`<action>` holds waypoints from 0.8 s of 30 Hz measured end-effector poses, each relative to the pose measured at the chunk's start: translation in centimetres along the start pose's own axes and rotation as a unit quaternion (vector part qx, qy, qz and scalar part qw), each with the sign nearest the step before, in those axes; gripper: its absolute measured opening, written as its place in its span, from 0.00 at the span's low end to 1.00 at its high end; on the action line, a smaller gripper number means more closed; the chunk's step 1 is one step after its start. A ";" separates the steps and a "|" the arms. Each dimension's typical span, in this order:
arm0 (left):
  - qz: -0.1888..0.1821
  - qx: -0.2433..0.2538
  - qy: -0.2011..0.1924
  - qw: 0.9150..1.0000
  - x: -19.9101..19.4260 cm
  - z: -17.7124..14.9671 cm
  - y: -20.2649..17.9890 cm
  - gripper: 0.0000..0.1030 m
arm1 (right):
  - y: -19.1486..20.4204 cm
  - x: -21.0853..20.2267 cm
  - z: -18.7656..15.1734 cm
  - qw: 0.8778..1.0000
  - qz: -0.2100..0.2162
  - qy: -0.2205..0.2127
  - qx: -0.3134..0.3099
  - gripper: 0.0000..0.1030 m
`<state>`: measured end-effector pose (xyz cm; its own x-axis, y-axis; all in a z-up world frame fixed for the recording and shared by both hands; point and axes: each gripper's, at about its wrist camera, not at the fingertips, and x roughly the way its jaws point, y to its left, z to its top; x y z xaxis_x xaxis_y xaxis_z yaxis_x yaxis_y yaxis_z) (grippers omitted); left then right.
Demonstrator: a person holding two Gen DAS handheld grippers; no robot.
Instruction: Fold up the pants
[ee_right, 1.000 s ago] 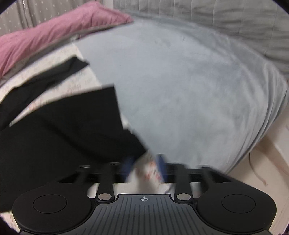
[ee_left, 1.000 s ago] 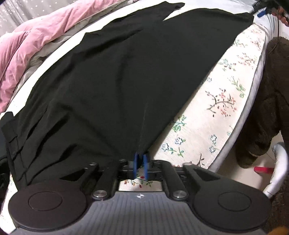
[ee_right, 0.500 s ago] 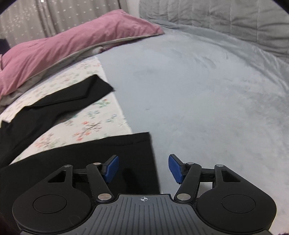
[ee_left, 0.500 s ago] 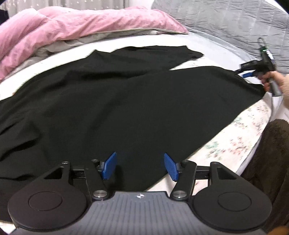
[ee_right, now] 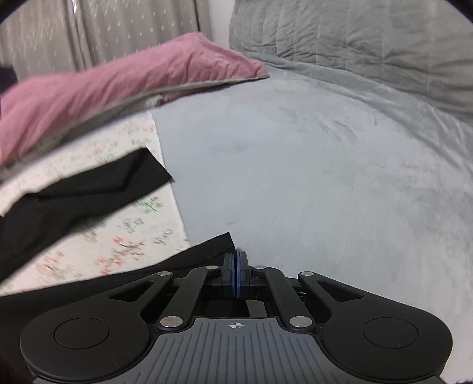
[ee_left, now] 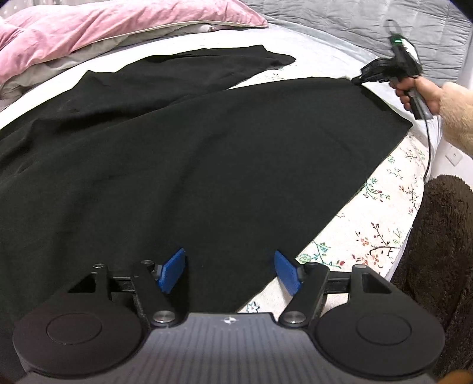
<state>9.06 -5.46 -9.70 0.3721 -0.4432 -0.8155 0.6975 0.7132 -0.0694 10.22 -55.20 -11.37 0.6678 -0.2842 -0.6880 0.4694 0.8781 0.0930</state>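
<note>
Black pants [ee_left: 207, 153] lie spread flat on the bed, one leg near, the other leg [ee_left: 224, 63] angled away behind it. My left gripper [ee_left: 230, 273] hovers over the near edge of the pants. Its jaws are opening and its blue pads [ee_left: 174, 270] press on nothing, with cloth lying under the gap. In the left wrist view my right gripper [ee_left: 359, 79], held by a hand [ee_left: 419, 94], touches the far hem corner of the near leg. From its own camera the right gripper [ee_right: 236, 265] is shut on that hem corner of the pants [ee_right: 218, 248]; the far leg [ee_right: 97, 189] lies to the left.
A floral sheet [ee_left: 375, 224] covers the bed's near side and a grey blanket [ee_right: 310, 177] the rest. A pink duvet [ee_left: 97, 26] is bunched at the back, before a quilted grey headboard [ee_right: 354, 38]. A brown fluffy thing [ee_left: 443, 254] stands beside the bed's right edge.
My left gripper let go of the pants' edge, opened wide and shifted along the bed. My right gripper moved to the near leg's hem corner and shut on it.
</note>
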 end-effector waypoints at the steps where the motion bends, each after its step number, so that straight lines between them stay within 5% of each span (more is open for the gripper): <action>1: -0.001 -0.001 0.001 1.000 0.2 0.4 0.1 0.85 | 0.4 0.8 0.2 0.999 -0.034 0.014 -0.009 0.00; 4: 0.009 0.004 -0.001 1.000 0.3 2.1 0.6 0.85 | 1.0 1.6 0.8 0.993 -0.118 0.006 0.003 0.10; 9: 0.018 0.022 -0.033 0.999 0.1 7.0 1.6 0.85 | 2.7 0.3 2.4 0.998 -0.023 -0.010 0.058 0.11; 13: 0.036 0.053 -0.050 0.997 2.0 13.2 2.0 0.85 | 6.6 0.2 3.4 0.997 0.049 -0.020 0.051 0.30; 17: 0.003 0.052 -0.059 0.997 5.7 19.7 2.6 0.85 | 8.9 2.5 4.3 0.992 0.107 -0.016 0.062 0.31; 22: 0.038 0.051 -0.054 0.997 12.9 26.2 3.7 0.74 | 10.3 6.2 5.2 0.992 0.114 -0.005 0.058 0.31; 24: 0.033 0.028 -0.030 0.999 16.2 28.3 4.8 0.61 | 10.6 7.3 5.3 0.992 0.112 0.002 0.053 0.31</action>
<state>35.75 -24.60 -7.00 0.4533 -0.4288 -0.7815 0.7021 0.7119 0.0166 23.12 -50.01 -11.54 0.7600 -0.0849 -0.6444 0.3677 0.8736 0.3186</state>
